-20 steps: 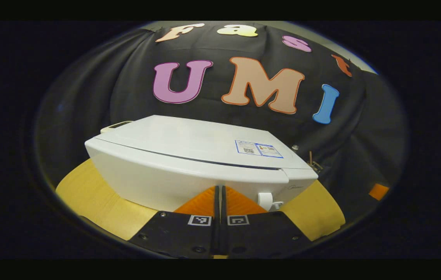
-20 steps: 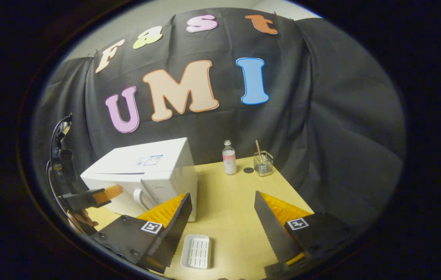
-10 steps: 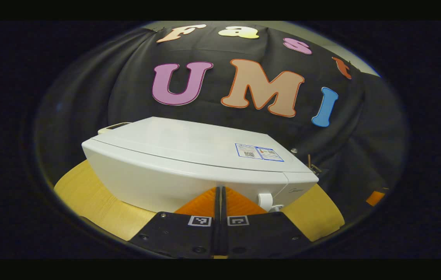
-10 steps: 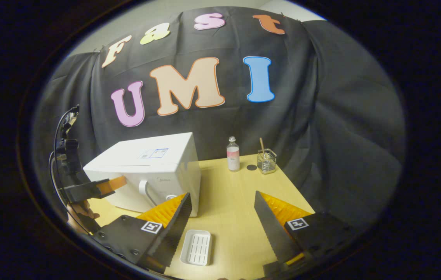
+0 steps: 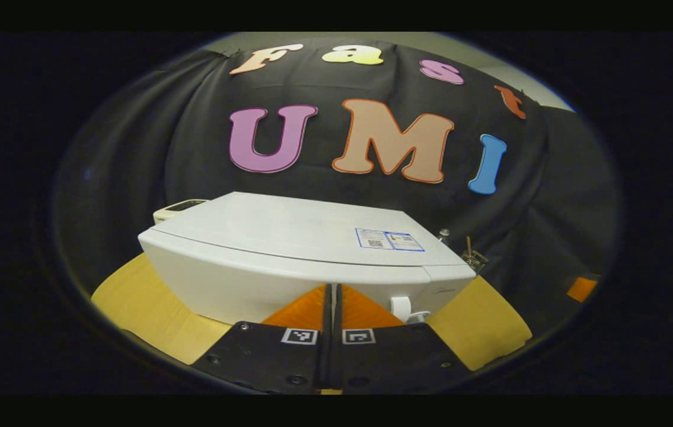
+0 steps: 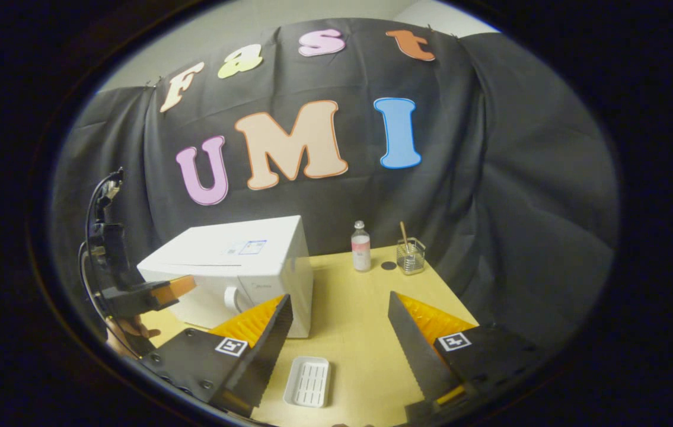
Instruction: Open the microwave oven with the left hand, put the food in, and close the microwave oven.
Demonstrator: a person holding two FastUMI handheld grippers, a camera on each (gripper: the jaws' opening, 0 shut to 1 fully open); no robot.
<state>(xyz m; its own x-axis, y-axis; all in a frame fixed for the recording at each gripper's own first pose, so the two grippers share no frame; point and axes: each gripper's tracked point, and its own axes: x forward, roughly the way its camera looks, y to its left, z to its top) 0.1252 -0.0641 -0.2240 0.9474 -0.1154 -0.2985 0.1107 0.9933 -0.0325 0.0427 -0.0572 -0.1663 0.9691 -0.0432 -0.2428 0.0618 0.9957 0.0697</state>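
The left tongs (image 5: 331, 308), pressed together, sit just left of the microwave oven's (image 5: 300, 255) handle (image 5: 400, 307), seemingly nearer it than the spread right tongs (image 6: 336, 332).

Microwave oven (image 5: 289, 261): smooth white casing with a soft sheen, a paper label on its top. Table (image 6: 348, 320): pale wood-look surface, matt. Tray (image 6: 308, 381): white ribbed plastic, near the front edge. Bottle (image 6: 361, 247): clear plastic. Holder (image 6: 410, 256) at the far edge: transparent, glossy. Backdrop (image 6: 490, 190): matt black cloth, creased.
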